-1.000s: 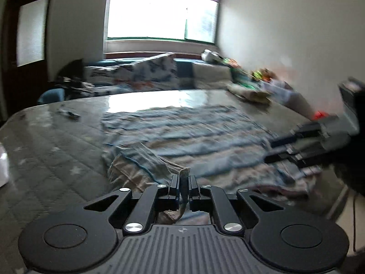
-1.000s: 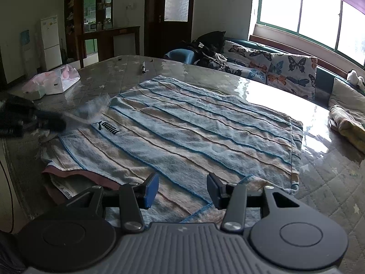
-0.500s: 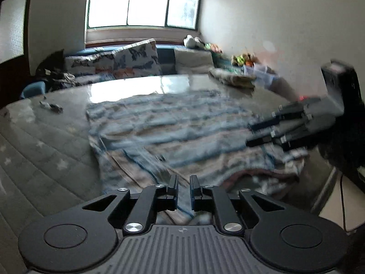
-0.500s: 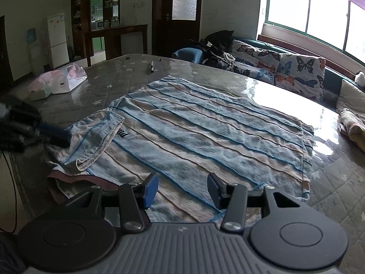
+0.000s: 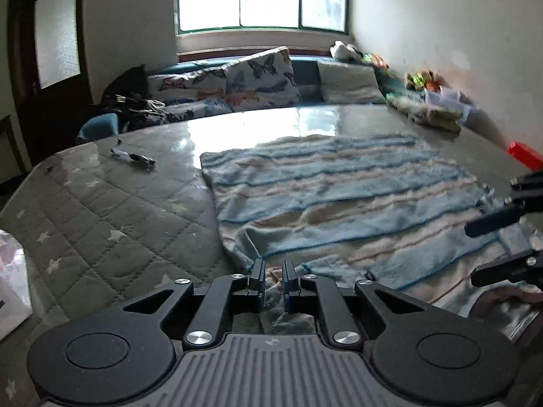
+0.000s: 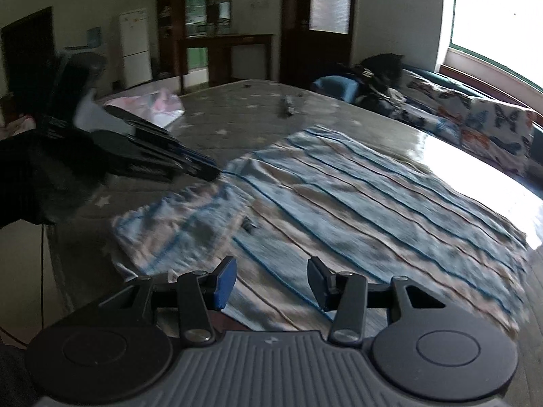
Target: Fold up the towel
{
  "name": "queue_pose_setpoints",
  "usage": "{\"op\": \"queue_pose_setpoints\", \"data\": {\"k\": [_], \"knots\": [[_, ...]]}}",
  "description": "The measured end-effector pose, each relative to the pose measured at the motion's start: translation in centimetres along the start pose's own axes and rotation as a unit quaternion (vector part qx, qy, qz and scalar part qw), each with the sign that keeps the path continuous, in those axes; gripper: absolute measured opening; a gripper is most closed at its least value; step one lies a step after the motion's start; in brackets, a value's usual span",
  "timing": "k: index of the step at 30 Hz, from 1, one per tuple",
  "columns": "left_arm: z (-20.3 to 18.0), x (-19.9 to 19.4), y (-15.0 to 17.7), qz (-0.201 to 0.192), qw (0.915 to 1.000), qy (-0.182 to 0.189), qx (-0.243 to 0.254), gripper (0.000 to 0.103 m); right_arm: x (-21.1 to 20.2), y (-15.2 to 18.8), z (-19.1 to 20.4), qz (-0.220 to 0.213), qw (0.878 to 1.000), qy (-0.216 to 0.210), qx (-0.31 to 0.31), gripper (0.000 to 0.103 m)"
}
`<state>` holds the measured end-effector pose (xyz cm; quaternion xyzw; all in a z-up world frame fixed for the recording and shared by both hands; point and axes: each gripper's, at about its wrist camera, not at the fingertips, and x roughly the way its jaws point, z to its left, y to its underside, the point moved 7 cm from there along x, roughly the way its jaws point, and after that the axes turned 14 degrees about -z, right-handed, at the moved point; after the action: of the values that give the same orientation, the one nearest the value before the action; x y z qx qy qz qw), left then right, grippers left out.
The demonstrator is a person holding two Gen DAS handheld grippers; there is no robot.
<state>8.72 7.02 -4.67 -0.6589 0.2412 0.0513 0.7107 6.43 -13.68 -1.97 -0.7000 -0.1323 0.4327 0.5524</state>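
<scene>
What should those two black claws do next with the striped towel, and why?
Probably lower the right gripper and close it on the near edge of the blue-and-beige striped towel. Its jaws stand wide open over that edge, while the left gripper is already at another corner.

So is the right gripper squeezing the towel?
No, the right gripper has its jaws spread wide apart above the striped towel, with nothing pinched between them.
</scene>
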Motion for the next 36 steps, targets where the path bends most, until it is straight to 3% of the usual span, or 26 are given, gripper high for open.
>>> {"op": "queue_pose_setpoints", "data": {"k": [7,13,23,30,36], "knots": [[-0.3,0.1,0.7,0.002,0.9997,0.001,0.026,0.012,2.3,-0.7,3.2,0.005,0.999,-0.048,-0.024,0.046],[-1.8,-1.2,0.0,-0.019,0.9986,0.042,0.028,0.012,2.8,0.1,4.9,0.019,0.996,-0.077,-0.027,0.046],[-4.1,-1.4,1.0,-0.002,0.9956,0.084,0.04,0.011,3.4,1.5,7.7,0.041,0.991,-0.124,-0.03,0.046],[-5.0,-2.2,2.3,0.011,0.9939,0.103,0.037,0.011,1.8,1.7,6.7,0.034,0.992,-0.117,-0.011,0.046],[-5.3,-3.9,2.5,0.013,0.9928,0.114,0.035,0.012,-0.8,1.2,4.7,0.023,0.996,-0.084,0.002,0.047]]}}
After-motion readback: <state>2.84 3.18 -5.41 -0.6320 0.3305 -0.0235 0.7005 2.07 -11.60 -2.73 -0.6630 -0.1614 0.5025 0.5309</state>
